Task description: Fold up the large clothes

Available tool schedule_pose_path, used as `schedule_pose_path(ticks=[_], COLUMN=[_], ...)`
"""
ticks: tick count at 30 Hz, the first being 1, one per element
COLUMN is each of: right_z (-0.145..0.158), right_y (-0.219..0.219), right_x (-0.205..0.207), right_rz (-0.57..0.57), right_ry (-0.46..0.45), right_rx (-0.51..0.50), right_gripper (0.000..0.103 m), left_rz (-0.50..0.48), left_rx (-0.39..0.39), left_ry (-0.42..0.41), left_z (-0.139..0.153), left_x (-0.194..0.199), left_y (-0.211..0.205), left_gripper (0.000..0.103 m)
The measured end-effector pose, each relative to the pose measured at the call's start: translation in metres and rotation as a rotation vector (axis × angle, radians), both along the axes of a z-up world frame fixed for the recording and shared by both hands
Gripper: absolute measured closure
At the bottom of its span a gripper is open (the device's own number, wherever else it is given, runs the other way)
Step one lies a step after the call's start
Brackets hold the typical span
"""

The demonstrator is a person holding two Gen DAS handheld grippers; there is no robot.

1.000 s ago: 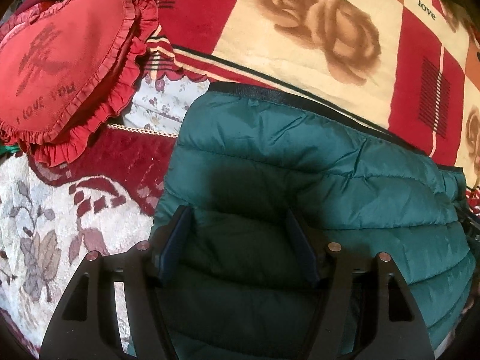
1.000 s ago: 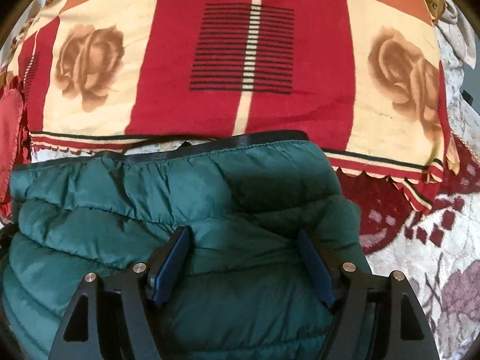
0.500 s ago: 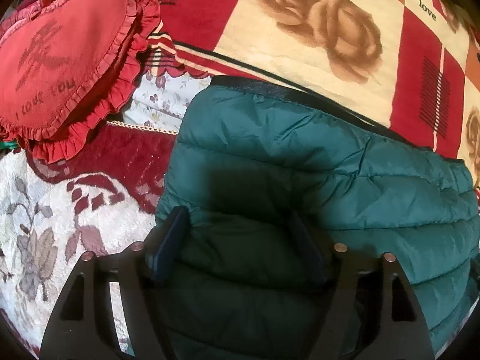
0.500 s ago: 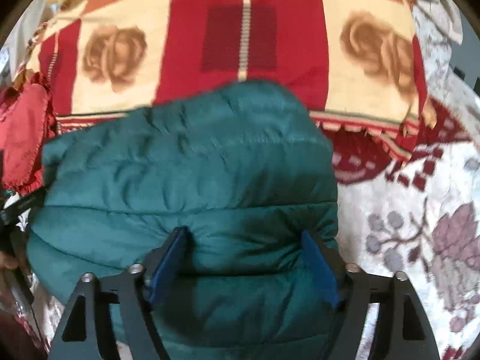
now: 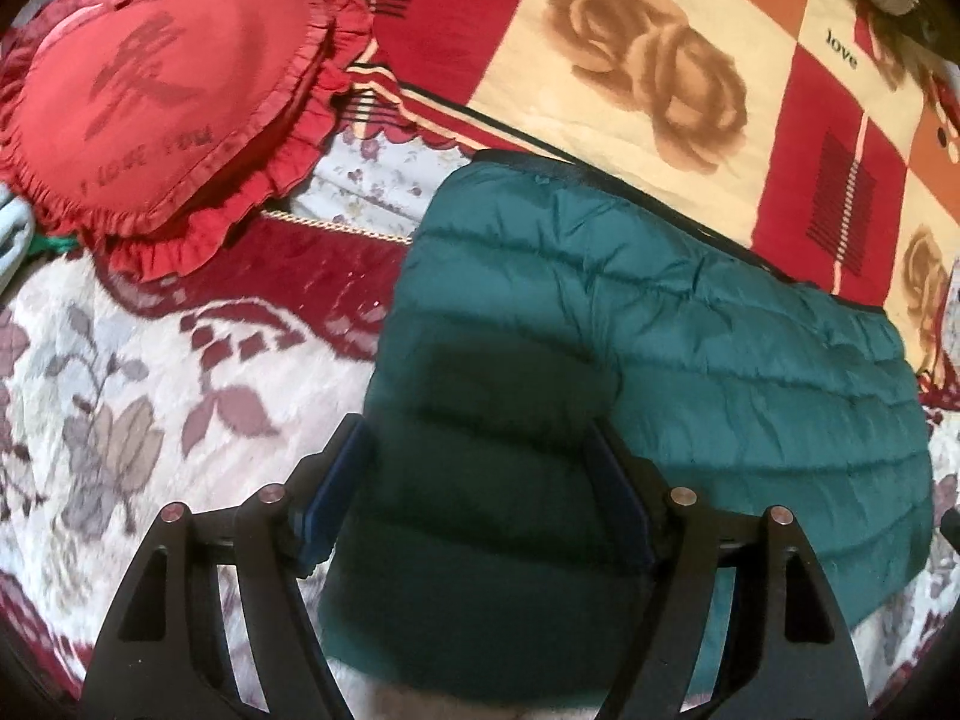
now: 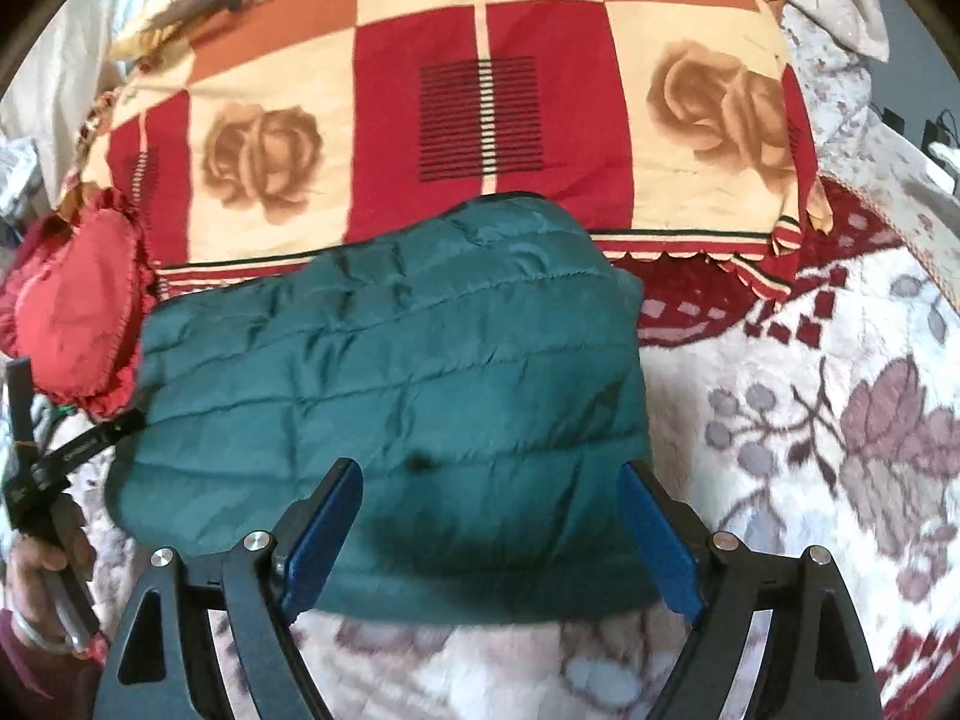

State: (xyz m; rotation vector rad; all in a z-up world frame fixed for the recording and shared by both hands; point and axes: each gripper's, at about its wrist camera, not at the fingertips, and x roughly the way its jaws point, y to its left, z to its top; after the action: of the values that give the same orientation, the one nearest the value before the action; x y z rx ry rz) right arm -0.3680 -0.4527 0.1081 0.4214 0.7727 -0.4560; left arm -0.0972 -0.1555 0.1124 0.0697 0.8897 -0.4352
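Observation:
A dark green quilted jacket (image 5: 690, 360) lies folded in a flat bundle on the bed, its black-trimmed edge against the rose blanket. My left gripper (image 5: 480, 480) hovers open over the bundle's near left corner, pads apart from the fabric. In the right wrist view the jacket (image 6: 420, 360) fills the middle. My right gripper (image 6: 486, 516) hangs above its near edge with its jaws opening; the blue pads (image 6: 324, 534) stand wide and press on nothing. A hand (image 6: 36, 564) holding the other gripper's handle shows at the left edge.
A red heart-shaped frilled cushion (image 5: 150, 90) lies left of the jacket, also seen as the cushion (image 6: 72, 312). Behind the jacket spreads a red and cream rose blanket (image 6: 480, 120). A cream floral bedspread (image 6: 810, 420) covers the bed around and in front.
Both grippers have drawn back from the jacket, so more of it and the bedspread shows. The right jaws have spread wider. The jacket's right end now lies rounded and settled.

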Motion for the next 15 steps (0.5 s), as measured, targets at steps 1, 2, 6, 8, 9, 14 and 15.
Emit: schedule_pose_path(ticks=[1,2,6,8,9,14,15], right_z=[0.0,0.001,-0.004,-0.01,-0.013,-0.028,-0.031], right_y=[0.003,0.007,0.021,0.027,0.029,0.03,0.03], right_x=[-0.003,-0.004,-0.017,-0.02,-0.021,-0.028,-0.029], right_rz=[0.01,0.02,0.036,0.047,0.047,0.019,0.015], right_ry=[-0.003,0.001,-0.028,-0.022,-0.018,-0.032,-0.031], right_rx=[0.007,0.013,0.084,0.123,0.133,0.202,0.22], right_gripper=[0.018,0.018,0.018,0.018,0.018,0.018,0.018], left_rz=[-0.004,-0.007,-0.019,-0.024,-0.026,-0.037,-0.037], left_rx=[-0.003,-0.004,-0.021,-0.034,-0.038,-0.053,-0.058], left_ry=[0.0,-0.001,0.006,0.015,0.018,0.037,0.045], left_z=[0.001,0.002,0.003,0.003,0.002,0.0,-0.001], left_x=[-0.004,-0.008,-0.026,-0.034,-0.036,-0.048,-0.05], left_y=[0.004,0.007,0.022,0.03,0.033,0.044,0.046], left_gripper=[0.029,0.029,0.029,0.029,0.029,0.029,0.029])
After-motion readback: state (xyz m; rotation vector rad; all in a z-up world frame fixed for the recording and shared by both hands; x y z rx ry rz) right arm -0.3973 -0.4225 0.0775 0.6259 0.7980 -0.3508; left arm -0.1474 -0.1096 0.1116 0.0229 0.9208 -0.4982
